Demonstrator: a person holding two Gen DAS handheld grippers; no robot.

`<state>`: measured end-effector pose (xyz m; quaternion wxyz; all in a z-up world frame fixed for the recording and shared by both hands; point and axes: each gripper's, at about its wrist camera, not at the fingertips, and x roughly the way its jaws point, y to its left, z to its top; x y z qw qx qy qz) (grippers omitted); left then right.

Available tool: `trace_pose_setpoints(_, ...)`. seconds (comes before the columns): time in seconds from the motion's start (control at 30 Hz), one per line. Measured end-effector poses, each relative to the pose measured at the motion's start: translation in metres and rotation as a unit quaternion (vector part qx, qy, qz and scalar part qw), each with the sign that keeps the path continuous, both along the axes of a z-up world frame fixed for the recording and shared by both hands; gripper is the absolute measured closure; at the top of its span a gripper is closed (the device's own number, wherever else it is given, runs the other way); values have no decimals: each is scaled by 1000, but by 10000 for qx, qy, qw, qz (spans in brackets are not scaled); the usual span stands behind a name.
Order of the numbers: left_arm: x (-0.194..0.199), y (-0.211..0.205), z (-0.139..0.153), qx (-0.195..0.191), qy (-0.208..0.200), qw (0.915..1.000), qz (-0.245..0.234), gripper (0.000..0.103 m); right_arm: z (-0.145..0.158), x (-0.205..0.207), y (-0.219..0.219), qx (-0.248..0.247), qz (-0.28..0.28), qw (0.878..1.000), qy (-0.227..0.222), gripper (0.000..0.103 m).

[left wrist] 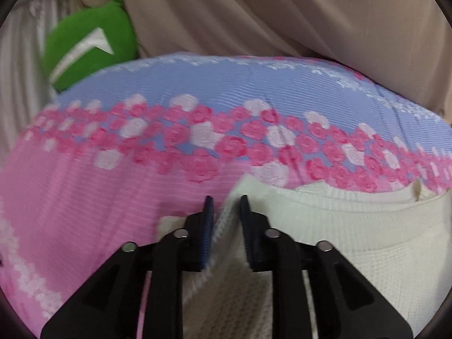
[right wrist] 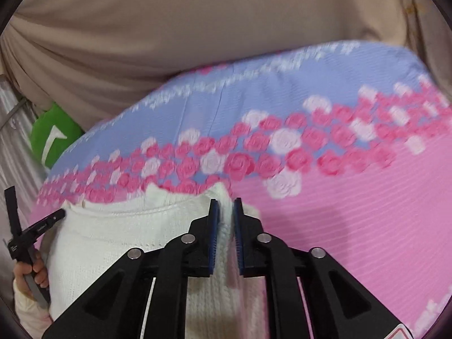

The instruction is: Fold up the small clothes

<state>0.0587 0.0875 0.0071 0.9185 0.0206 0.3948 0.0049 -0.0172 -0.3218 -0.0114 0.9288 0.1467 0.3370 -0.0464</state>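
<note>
1. Between the blue pads of the left claw [left wrist: 225, 197] we see a raised ridge of the white knit garment [left wrist: 353, 231]; the jaws are nearly closed and pinch that fold at the garment's left edge.
2. To the right of this claw the rest of the garment spreads flat over a pink and blue bedspread [left wrist: 84, 197] printed with roses.
3. Ahead of the claw runs the band of pink and white roses, and beyond it the blue part of the bedspread.
4. Far ahead and to the left a green cushion [left wrist: 90, 45] with a white mark sits against a beige curtain [left wrist: 282, 14].
5. Between the pads of the right claw [right wrist: 225, 199] we see another fold of the white knit garment [right wrist: 113, 234], clamped with the jaws almost together, at its right edge.
6. To the left of the right claw the garment lies on the bedspread [right wrist: 353, 212], and past its far side the left claw's black frame shows, held by a hand [right wrist: 36, 274].
7. Both views are somewhat blurred.
</note>
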Motion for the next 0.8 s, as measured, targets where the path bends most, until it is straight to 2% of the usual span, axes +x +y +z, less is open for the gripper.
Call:
trace_pose_setpoints(0.03, -9, 2, 7, -3, -130, 9999, 35, 76, 7, -9, 5, -119, 3, 9999, -103, 84)
trace_pose_setpoints(0.1, -33, 5, 24, -241, -363, 9990, -98, 74, 21, -33, 28, -271, 218, 9988, -338, 84)
trace_pose_setpoints(0.2, -72, -5, 44, -576, -511, 9956, -540, 69, 20, -50, 79, -173, 1008, 9943, -297, 84)
trace_pose_setpoints(0.27, -92, -27, 41, -636, -392, 9911, -1099, 65, 6, -54, 126, 17, 1717, 9851, -71, 84)
trace_pose_setpoints(0.33, -105, -48, 27, -624, -124, 9865, -1506, 65, -10, -56, 169, 42, 2338, 9722, 130, 84)
trace_pose_setpoints(0.37, -111, -53, 20, -616, 14, 9851, -1608, 65, -20, -58, 191, -81, 2614, 9650, 203, 84)
trace_pose_setpoints(0.43, -113, -57, 0, -548, 288, 9842, -1657, 65, -32, -62, 211, -328, 2766, 9600, 291, 85)
trace_pose_setpoints(0.5, -112, -47, -10, -532, 378, 9857, -1551, 64, -37, -68, 205, -405, 2720, 9610, 287, 87)
trace_pose_setpoints(0.53, -113, -38, -10, -662, 386, 9848, -1559, 64, -37, -71, 194, -359, 2603, 9645, 275, 90)
trace_pose_setpoints(0.57, -113, -29, -9, -723, 403, 9852, -1498, 64, -35, -76, 176, -336, 2359, 9708, 270, 90)
trace_pose_setpoints(0.67, -117, -5, -8, -561, 412, 9907, -1166, 64, -36, -93, 104, -327, 1378, 9892, 390, 90)
trace_pose_setpoints(0.7, -119, 2, -8, -534, 428, 9916, -1102, 65, -38, -101, 78, -241, 1053, 9933, 420, 94)
trace_pose_setpoints(0.73, -122, 8, -9, -582, 453, 9913, -1092, 66, -39, -110, 55, -67, 763, 9961, 428, 99)
trace_pose_setpoints(0.8, -127, 15, -8, -581, 485, 9924, -972, 66, -37, -128, 13, 368, 190, 9983, 412, 103)
